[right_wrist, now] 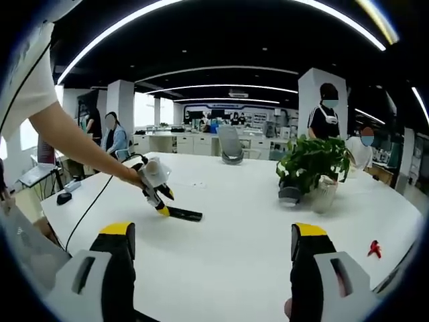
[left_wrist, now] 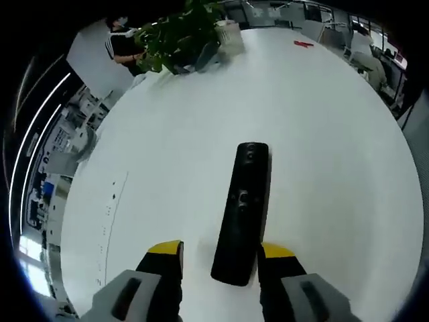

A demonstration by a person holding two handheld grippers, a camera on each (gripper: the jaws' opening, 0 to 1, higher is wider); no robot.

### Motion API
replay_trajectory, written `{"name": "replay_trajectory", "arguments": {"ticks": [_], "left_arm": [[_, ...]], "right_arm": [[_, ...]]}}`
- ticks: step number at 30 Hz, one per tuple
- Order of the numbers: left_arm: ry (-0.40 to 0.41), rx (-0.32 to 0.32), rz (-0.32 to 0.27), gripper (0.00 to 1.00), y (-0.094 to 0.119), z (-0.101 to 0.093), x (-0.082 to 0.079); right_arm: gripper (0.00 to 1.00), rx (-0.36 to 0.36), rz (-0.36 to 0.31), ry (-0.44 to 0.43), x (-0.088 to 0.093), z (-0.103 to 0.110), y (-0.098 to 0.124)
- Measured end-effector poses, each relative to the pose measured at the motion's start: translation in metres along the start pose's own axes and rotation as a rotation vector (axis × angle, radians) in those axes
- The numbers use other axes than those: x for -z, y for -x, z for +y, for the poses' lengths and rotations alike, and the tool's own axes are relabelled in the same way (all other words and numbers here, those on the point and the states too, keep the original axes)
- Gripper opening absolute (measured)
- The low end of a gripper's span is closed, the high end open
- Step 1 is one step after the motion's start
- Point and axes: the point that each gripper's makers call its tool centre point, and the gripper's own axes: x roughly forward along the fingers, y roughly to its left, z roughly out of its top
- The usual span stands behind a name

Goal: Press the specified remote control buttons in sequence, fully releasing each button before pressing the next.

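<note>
Left gripper view: my left hand-held gripper (left_wrist: pixel 220 253), jaws spread wide, straddles the near end of the black remote control (left_wrist: pixel 242 211) lying on the white desk (left_wrist: pixel 335 134). My right hand-held gripper (right_wrist: pixel 213 245) hangs open, holding nothing.

A: The remote control (left_wrist: pixel 242 213) is black on a white table (left_wrist: pixel 174 147).

B: Both grippers, left gripper (left_wrist: pixel 221 258) and right gripper (right_wrist: pixel 213 243), have 2 yellow-tipped black jaws with grey bodies. The plant (right_wrist: pixel 312 161) is green; a small red object (right_wrist: pixel 374 250) lies nearby.
</note>
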Motion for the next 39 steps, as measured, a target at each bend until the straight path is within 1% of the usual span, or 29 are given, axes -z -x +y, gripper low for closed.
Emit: {"name": "replay_trajectory", "arguments": {"ticks": [2, 5, 7, 8, 9, 10, 11, 12, 13, 14, 15, 16, 17, 19, 20, 21, 24, 27, 29, 31, 34, 36, 37, 39], "left_arm": [[0.006, -0.023, -0.004, 0.50, 0.001, 0.002, 0.000], [0.052, -0.056, 0.009, 0.55, 0.002, 0.007, 0.003], [0.090, -0.062, -0.003, 0.61, 0.002, 0.009, 0.003], [0.129, -0.065, -0.011, 0.66, 0.001, 0.011, 0.004], [0.159, -0.048, -0.016, 0.75, 0.001, 0.009, 0.004], [0.176, -0.046, -0.018, 0.78, 0.003, 0.008, 0.005], [0.183, -0.042, -0.016, 0.77, 0.004, 0.008, 0.006], [0.185, -0.054, -0.032, 0.77, 0.005, 0.010, 0.005], [0.210, -0.059, -0.048, 0.77, 0.007, 0.010, 0.003], [0.239, -0.050, -0.059, 0.78, 0.009, 0.008, 0.001], [0.255, -0.065, -0.082, 0.82, 0.013, 0.010, -0.003], [0.262, -0.063, -0.085, 0.85, 0.017, 0.009, -0.005], [0.297, -0.063, -0.095, 0.88, 0.019, 0.008, -0.007], [0.357, -0.064, -0.150, 0.94, 0.025, 0.009, -0.014], [0.381, -0.063, -0.149, 0.97, 0.030, 0.006, -0.014], [0.405, -0.060, -0.175, 1.00, 0.036, 0.003, -0.018], [0.436, -0.084, -0.227, 1.00, 0.054, -0.001, -0.022], [0.488, -0.075, -0.256, 1.00, 0.068, -0.008, -0.022], [0.495, -0.088, -0.276, 1.00, 0.078, -0.009, -0.020], [0.528, -0.091, -0.310, 1.00, 0.089, -0.014, -0.022], [0.537, -0.115, -0.337, 1.00, 0.108, -0.019, -0.024], [0.557, -0.135, -0.375, 1.00, 0.125, -0.022, -0.028], [0.579, -0.139, -0.408, 1.00, 0.135, -0.024, -0.031], [0.615, -0.154, -0.447, 1.00, 0.148, -0.025, -0.034]], "right_arm": [[1.00, 0.001, -0.009, 0.007, -0.002, 0.001, 0.000], [1.00, -0.002, -0.006, 0.010, -0.001, 0.002, 0.000], [1.00, -0.005, 0.002, 0.016, 0.000, 0.003, -0.001], [1.00, -0.005, 0.001, 0.019, 0.000, 0.003, -0.001], [1.00, -0.003, -0.001, 0.021, 0.000, 0.003, 0.000], [1.00, -0.003, -0.002, 0.020, 0.000, 0.002, 0.000], [1.00, -0.002, -0.003, 0.018, -0.001, 0.002, 0.000], [1.00, -0.001, -0.005, 0.015, -0.001, 0.002, 0.000], [1.00, -0.001, -0.006, 0.010, -0.001, 0.001, 0.000], [1.00, -0.001, -0.008, 0.006, -0.002, 0.001, 0.000], [1.00, 0.000, -0.012, 0.005, -0.003, 0.001, 0.000], [1.00, 0.000, -0.014, 0.006, -0.003, 0.001, 0.000], [1.00, -0.001, -0.013, 0.006, -0.003, 0.001, 0.000], [1.00, -0.009, -0.010, 0.006, -0.002, 0.003, 0.000], [1.00, -0.015, -0.014, 0.007, -0.003, 0.004, 0.000], [1.00, -0.017, -0.017, 0.009, -0.004, 0.004, 0.000], [1.00, -0.029, -0.017, 0.016, -0.004, 0.007, -0.001], [1.00, -0.031, -0.030, 0.017, -0.006, 0.008, 0.000], [1.00, -0.029, -0.035, 0.007, -0.007, 0.006, 0.001], [1.00, -0.028, -0.039, -0.001, -0.008, 0.005, 0.002], [1.00, -0.029, -0.049, -0.011, -0.009, 0.005, 0.003], [1.00, -0.030, -0.053, -0.013, -0.010, 0.005, 0.003], [1.00, -0.031, -0.053, -0.015, -0.010, 0.005, 0.003], [1.00, -0.031, -0.059, -0.019, -0.011, 0.005, 0.004]]}}
